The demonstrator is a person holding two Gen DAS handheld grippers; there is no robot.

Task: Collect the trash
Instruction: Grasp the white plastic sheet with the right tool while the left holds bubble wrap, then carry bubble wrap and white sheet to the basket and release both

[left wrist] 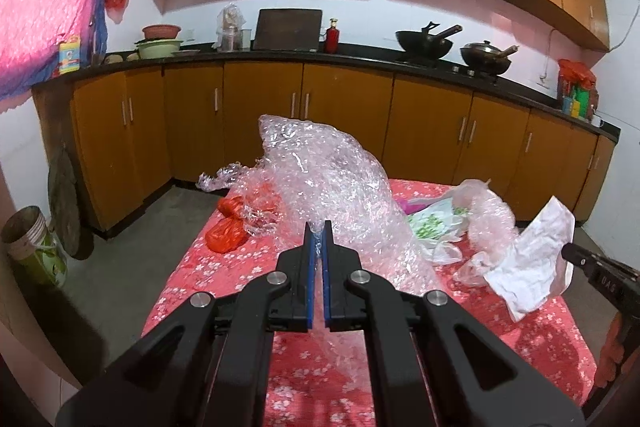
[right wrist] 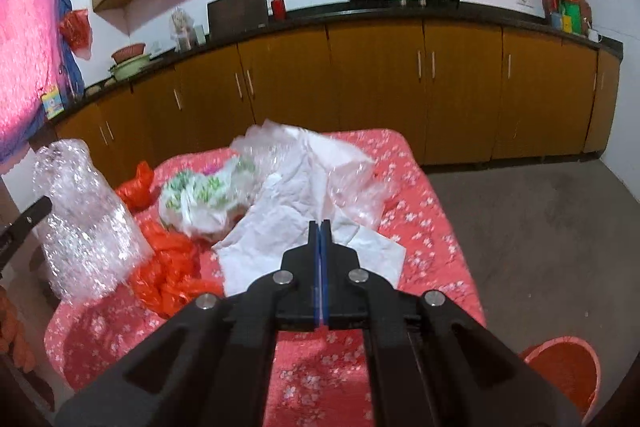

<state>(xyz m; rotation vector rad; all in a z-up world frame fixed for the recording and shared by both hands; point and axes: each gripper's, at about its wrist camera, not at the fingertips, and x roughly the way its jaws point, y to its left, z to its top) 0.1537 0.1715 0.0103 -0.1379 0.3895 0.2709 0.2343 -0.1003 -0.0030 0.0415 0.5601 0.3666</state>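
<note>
My left gripper point(left wrist: 318, 227) is shut on a big sheet of clear bubble wrap point(left wrist: 332, 179), which it holds up over the table; the right wrist view shows the bubble wrap point(right wrist: 80, 211) at the far left. The right gripper point(right wrist: 320, 225) is shut on a crumpled white paper point(right wrist: 288, 227), lifted slightly, and the same paper point(left wrist: 528, 267) hangs from the right gripper point(left wrist: 568, 250) at the right edge. A red plastic bag point(right wrist: 168, 267), a green-printed white bag point(right wrist: 200, 195) and a clear plastic bag point(right wrist: 348, 179) lie on the table.
The table wears a red floral cloth point(right wrist: 432, 227). An orange-red bin point(right wrist: 560, 367) stands on the floor at the table's near right. Wooden cabinets point(left wrist: 340, 115) run along the far wall. A jar point(left wrist: 36, 247) stands on the floor at left.
</note>
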